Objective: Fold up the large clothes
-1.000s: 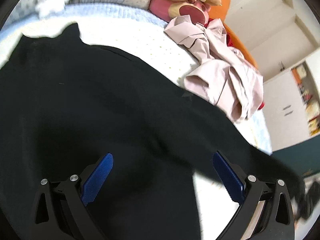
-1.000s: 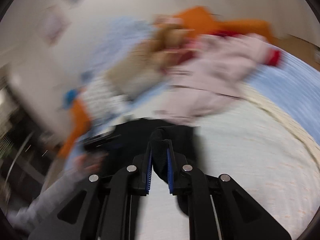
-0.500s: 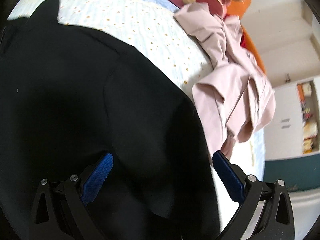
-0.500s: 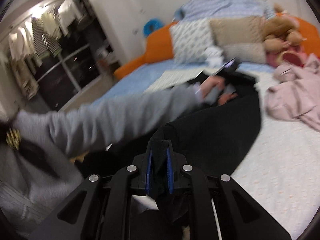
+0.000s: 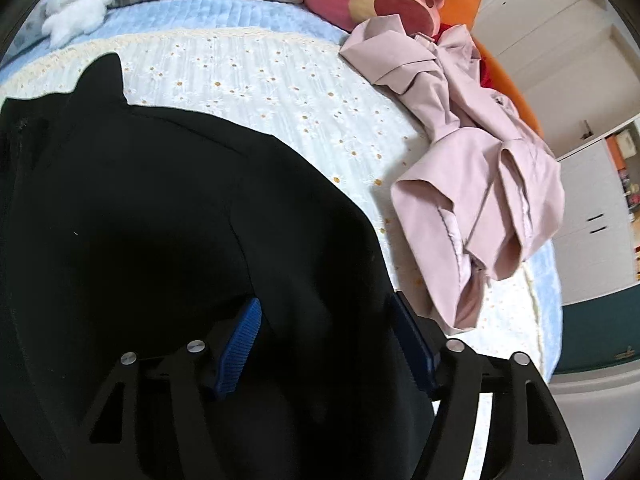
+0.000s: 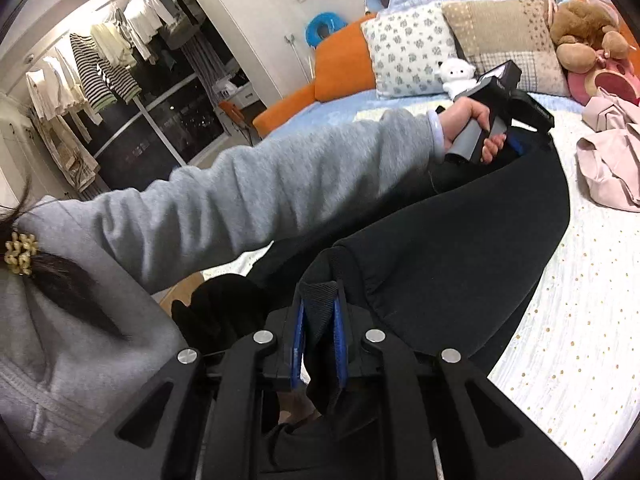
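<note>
A large black garment (image 5: 160,220) lies spread on the white daisy-print bed cover (image 5: 260,80). My left gripper (image 5: 326,336) points down at its right edge, and its jaws are closing with a ridge of black cloth between the blue pads; the right pad is partly covered by fabric. My right gripper (image 6: 318,340) is shut on a thick hem of the same black garment (image 6: 460,248), which stretches away across the bed. In the right wrist view a hand (image 6: 468,128) in a grey sleeve holds the other gripper at the garment's far end.
A crumpled pink garment (image 5: 472,168) lies right of the black one, also seen as pink cloth (image 6: 612,160). Pillows (image 6: 408,48), a white plush (image 5: 78,8) and a brown bear (image 6: 580,36) line the bed head. White cupboards (image 5: 592,216) stand beyond; clothes hang on a rail (image 6: 100,68).
The left gripper's jaws have narrowed around a fold of black cloth after shifting toward the garment's right edge. The right gripper, still gripping the hem, swung round and now faces the sleeve and pillows.
</note>
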Available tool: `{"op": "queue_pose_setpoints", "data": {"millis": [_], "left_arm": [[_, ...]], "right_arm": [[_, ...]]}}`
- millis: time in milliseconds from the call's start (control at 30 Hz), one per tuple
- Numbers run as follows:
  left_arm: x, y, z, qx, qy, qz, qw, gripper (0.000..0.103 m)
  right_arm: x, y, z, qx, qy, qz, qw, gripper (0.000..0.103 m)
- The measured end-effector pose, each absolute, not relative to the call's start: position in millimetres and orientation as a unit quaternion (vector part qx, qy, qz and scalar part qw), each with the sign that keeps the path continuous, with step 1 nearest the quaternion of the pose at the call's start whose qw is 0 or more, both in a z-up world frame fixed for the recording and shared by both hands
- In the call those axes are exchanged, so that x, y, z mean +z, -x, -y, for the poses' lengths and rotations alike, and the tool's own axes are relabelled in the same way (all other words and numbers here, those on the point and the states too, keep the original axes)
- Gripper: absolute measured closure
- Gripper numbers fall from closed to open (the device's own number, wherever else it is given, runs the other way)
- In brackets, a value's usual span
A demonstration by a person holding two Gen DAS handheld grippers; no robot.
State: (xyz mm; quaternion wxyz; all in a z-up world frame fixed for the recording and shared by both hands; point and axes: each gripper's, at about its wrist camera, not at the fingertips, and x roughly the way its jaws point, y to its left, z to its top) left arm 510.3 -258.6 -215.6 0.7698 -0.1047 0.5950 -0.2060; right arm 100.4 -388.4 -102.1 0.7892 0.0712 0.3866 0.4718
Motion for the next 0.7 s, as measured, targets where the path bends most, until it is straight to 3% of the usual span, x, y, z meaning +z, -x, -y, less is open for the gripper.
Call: {"op": "queue_pose_setpoints", "data": {"millis": [200, 267, 333, 467, 533, 700], "left_arm": [[-185, -501, 263, -0.221, 0.084, -0.551, 0.800, 0.030], [-182, -505, 271, -0.243, 0.079, -0.550, 0.795, 0.035], [-192, -510, 275, -0.251, 0.081, -0.569, 0.779, 0.049], [-222, -523, 289, -0.223, 0.051, -0.604, 0.764, 0.061], [-232, -528, 291, -0.225, 0.058, -0.609, 0.758, 0.089], [-201, -538, 280, -0.285, 0.124, -0.542, 0.781, 0.093]], "right_arm": [[-103, -94, 394, 0.466, -0.076, -0.388, 0.792, 0.090], [-103, -95, 395, 0.468, -0.081, -0.388, 0.790, 0.090], [-103, -95, 394, 0.468, -0.081, -0.386, 0.791, 0.090], [-104, -94, 392, 0.466, -0.074, -0.383, 0.794, 0.089], [-104, -92, 393, 0.462, -0.074, -0.384, 0.796, 0.088], [-114, -92, 390, 0.438, -0.050, -0.400, 0.804, 0.088]]}}
